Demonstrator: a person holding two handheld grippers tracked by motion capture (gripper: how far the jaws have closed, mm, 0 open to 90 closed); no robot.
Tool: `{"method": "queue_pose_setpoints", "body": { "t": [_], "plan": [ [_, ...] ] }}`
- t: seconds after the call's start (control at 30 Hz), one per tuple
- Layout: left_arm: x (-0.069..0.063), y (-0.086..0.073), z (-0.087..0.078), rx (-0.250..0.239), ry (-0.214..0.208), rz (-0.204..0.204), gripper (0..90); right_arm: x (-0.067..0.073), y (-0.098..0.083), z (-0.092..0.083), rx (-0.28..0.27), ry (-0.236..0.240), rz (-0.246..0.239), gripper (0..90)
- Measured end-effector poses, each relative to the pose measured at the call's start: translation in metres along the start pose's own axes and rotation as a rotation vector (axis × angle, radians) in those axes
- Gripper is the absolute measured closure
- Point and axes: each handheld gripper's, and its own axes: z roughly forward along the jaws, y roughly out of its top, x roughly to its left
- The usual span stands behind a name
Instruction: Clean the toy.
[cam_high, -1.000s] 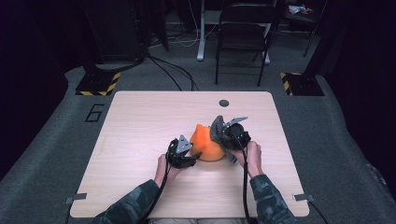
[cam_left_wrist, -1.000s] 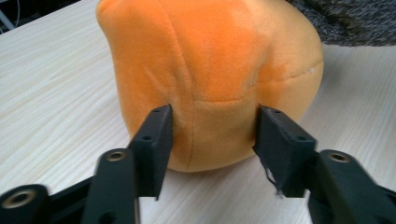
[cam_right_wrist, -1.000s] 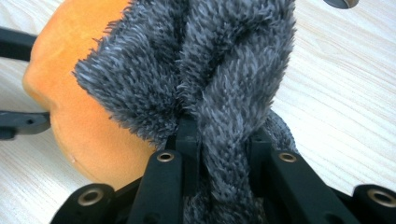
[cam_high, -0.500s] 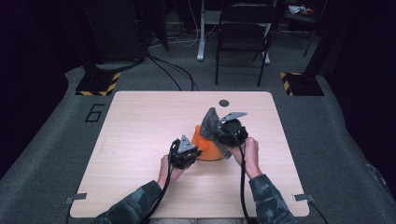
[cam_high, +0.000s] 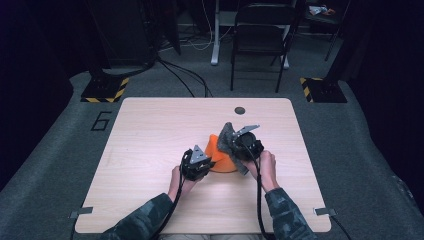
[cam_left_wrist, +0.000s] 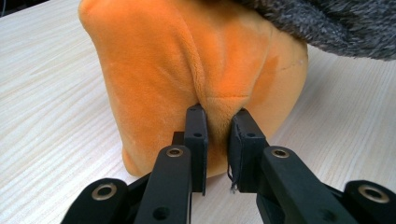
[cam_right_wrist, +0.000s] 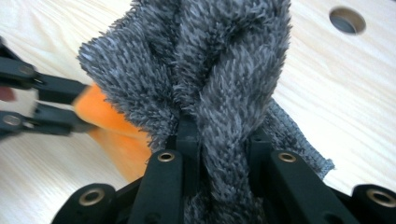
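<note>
- The orange plush cone (cam_high: 220, 159) sits on the wooden table (cam_high: 150, 130), a little toward five o'clock of its middle, with a grey fuzzy cloth (cam_high: 228, 137) draped over its one-o'clock side.
- The left gripper (cam_left_wrist: 218, 135) comes in from the cone's eight-o'clock side; its jaws have just been closing and now pinch a raised fold of the orange fabric low on the cone's flank.
- The right gripper (cam_right_wrist: 219, 144) is clamped on a thick bunch of the grey cloth, held just above the cone at about two o'clock from it.
- The step in hand looks like peeling the cloth off the cone while the left gripper anchors it.
- To do it well, the left pinch should stay low and firm so the soft cone neither tips nor slides across the smooth tabletop.
- The right hand should lift up and away toward two o'clock, not sideways, so the pile does not drag on the plush.
- A corner of the cloth hangs down the cone's five-o'clock side, so raise it high enough to clear before moving off.
- Keep clear of the round hole (cam_high: 239, 110) at twelve o'clock when setting the cloth down.
</note>
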Motion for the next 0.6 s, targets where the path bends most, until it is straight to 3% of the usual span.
{"method": "queue_pose_setpoints", "body": {
  "t": [0.2,0.43,0.53,0.6],
  "plan": [
    [0.004,-0.001,0.001,-0.012,-0.006,-0.016,79.4,-0.018,-0.011,0.006,0.074,-0.053,0.035,73.9],
    [0.004,-0.001,0.002,-0.013,-0.008,-0.021,79.4,-0.034,-0.032,0.027,0.166,-0.065,0.116,73.9],
    [0.007,-0.002,0.001,-0.011,-0.014,-0.03,79.4,-0.038,-0.037,0.035,0.188,-0.072,0.114,73.9],
    [0.009,-0.002,0.001,-0.018,-0.014,-0.044,79.4,-0.04,-0.045,0.049,0.237,-0.069,0.116,73.7]
  ]
}}
